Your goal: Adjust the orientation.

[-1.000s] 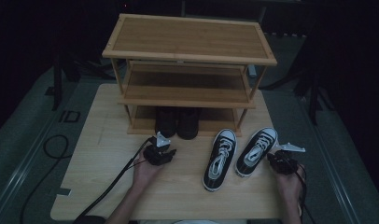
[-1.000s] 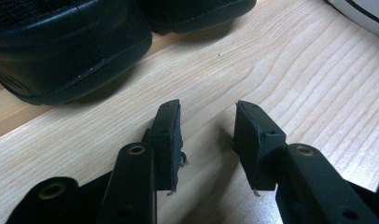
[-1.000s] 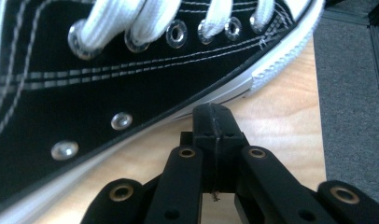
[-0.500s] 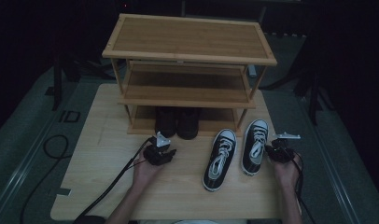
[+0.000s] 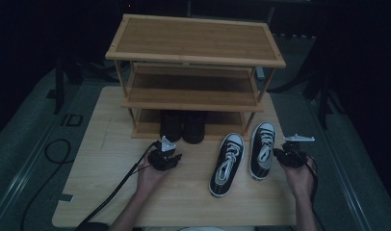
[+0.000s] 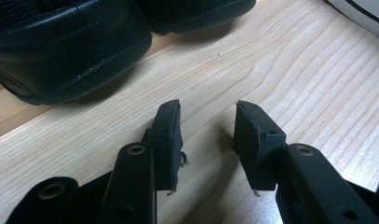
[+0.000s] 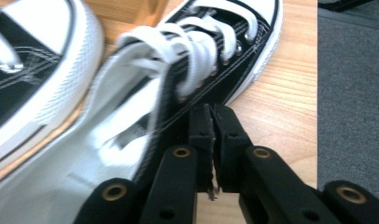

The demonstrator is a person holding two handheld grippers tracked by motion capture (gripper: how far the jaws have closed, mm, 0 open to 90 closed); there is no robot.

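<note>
Beside the right tool (image 5: 280,155), a second sneaker (image 5: 227,163) crowds its sneaker (image 5: 262,149).

Wooden rack (image 5: 196,45), seemingly black boots (image 5: 183,126).

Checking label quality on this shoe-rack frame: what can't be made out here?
- Right gripper: jaws shut on right sneaker's collar edge; the shoe's heel is cut off by the right gripper view's bottom edge and blurred.
- Black shoes: fronts hidden under the rack's lower shelf in the high view; cropped by the top edge in the left gripper view.
- Left sneaker: print too small and dim in the high view.
</note>
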